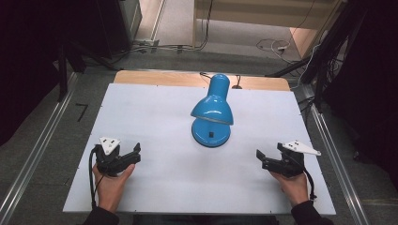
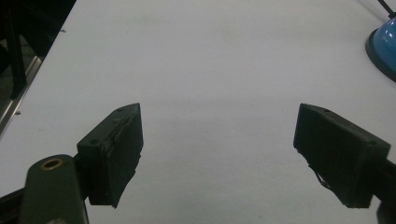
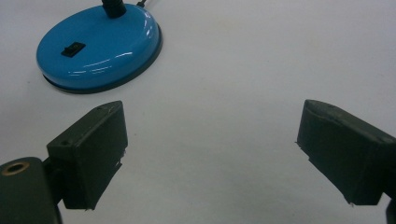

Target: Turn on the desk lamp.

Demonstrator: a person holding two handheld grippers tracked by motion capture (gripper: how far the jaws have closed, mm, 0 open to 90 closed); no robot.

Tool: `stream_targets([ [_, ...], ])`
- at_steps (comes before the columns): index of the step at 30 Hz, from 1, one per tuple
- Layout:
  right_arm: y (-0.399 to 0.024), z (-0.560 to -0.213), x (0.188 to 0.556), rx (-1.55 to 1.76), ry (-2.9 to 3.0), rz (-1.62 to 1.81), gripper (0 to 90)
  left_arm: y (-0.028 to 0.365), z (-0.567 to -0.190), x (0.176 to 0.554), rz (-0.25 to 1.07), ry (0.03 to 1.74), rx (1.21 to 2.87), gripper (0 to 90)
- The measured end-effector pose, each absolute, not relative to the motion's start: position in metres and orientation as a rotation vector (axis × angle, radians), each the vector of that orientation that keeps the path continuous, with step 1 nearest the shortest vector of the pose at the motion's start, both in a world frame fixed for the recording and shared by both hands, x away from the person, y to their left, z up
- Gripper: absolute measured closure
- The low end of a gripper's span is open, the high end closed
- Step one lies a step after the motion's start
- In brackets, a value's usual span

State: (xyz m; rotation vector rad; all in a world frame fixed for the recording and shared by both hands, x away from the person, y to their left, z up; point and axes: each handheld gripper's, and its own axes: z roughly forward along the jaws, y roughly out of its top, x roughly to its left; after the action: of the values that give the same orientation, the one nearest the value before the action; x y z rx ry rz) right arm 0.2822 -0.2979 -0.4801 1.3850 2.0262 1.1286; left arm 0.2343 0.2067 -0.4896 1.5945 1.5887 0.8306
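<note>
A blue desk lamp [image 1: 212, 108] stands in the middle of the white table [image 1: 155, 178], its shade tipped down over its round base [image 3: 100, 46], which carries a black switch [image 3: 73, 49]. My left gripper [image 1: 137, 152] rests low at the front left, held by a hand, open with nothing between its jaws; its fingers [image 2: 114, 151] stand wide apart over bare table. My right gripper [image 1: 260, 158] sits at the front right, open and empty, its fingers [image 3: 93, 151] spread, with the lamp base ahead and to its left. The lamp base's edge [image 2: 383, 46] shows at the right of the left gripper view.
The lamp's black cord [image 1: 204, 75] runs off the far edge onto a wooden strip [image 1: 155, 77]. Metal rails [image 1: 37, 150] flank the table on both sides. Cables [image 1: 272, 46] lie on the floor beyond.
</note>
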Motion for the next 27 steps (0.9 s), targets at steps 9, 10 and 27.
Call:
stream_targets([
  [9, -0.291, -0.480, 0.285, 1.373, 2.036, 1.138, 7.3, 0.207, -0.490, 0.235, 0.823, 1.587, 1.595, 16.4],
  [10, -0.289, -0.480, 0.286, 1.372, 2.037, 1.141, 7.3, 0.207, -0.490, 0.235, 0.823, 1.586, 1.595, 16.4],
  [27, -0.277, -0.479, 0.293, 1.348, 2.055, 1.146, 7.3, 0.207, -0.490, 0.235, 0.821, 1.589, 1.592, 16.5],
])
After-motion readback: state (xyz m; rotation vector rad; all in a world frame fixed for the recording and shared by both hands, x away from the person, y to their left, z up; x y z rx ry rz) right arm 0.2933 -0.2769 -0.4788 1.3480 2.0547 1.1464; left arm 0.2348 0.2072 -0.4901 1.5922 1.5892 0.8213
